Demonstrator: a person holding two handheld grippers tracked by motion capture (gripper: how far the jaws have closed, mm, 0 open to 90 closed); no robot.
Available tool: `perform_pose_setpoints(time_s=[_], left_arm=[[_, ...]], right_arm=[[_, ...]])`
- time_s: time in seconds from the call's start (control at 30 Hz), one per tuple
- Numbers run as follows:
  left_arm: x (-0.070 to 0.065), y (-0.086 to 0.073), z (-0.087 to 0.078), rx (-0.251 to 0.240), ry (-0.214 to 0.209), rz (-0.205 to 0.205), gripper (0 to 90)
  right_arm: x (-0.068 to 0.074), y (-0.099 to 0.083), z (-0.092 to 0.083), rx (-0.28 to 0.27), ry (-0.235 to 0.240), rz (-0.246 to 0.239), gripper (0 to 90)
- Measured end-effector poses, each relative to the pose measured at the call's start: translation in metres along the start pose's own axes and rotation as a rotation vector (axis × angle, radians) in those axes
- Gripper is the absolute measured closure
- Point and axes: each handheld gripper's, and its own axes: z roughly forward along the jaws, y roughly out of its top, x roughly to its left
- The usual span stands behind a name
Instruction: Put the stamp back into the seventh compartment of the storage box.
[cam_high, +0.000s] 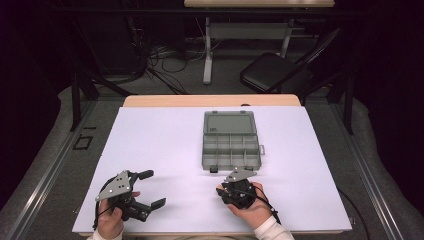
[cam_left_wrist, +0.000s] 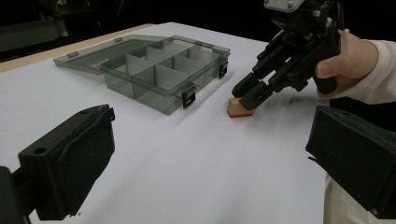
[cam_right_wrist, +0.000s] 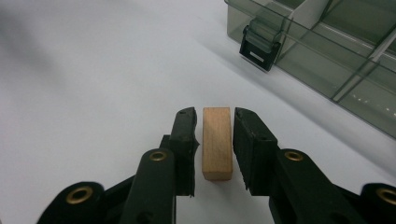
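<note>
While the wooden block (cam_right_wrist: 217, 142) sits on the desk (cam_high: 165, 150), the right gripper (cam_right_wrist: 217, 140) frames it.
High view: compartment box (cam_high: 232, 141) open, left gripper (cam_high: 150, 189) released. Left gripper view: block just beside box. Right gripper view: narrow gaps remain, so unclenched; grasping, lifting and placing are left.

Black left gripper (cam_high: 145, 189) and right gripper (cam_high: 231, 186), each topped by a grey screwed plate; brass rivets, black cables, white sleeves (cam_high: 272, 230).
</note>
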Motion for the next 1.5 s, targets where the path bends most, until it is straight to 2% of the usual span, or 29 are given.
perform_pose_setpoints(time_s=[0.43,1.5], left_arm=[[-0.0003,0.0001,-0.0002,-0.001,0.0,-0.001,0.8],[-0.0003,0.0001,-0.0003,-0.001,0.001,-0.001,0.8]], right_arm=[[0.0014,-0.0015,0.002,0.026,-0.022,0.001,75.1],[0.0031,-0.0014,0.0018,0.014,-0.036,-0.021,76.3]])
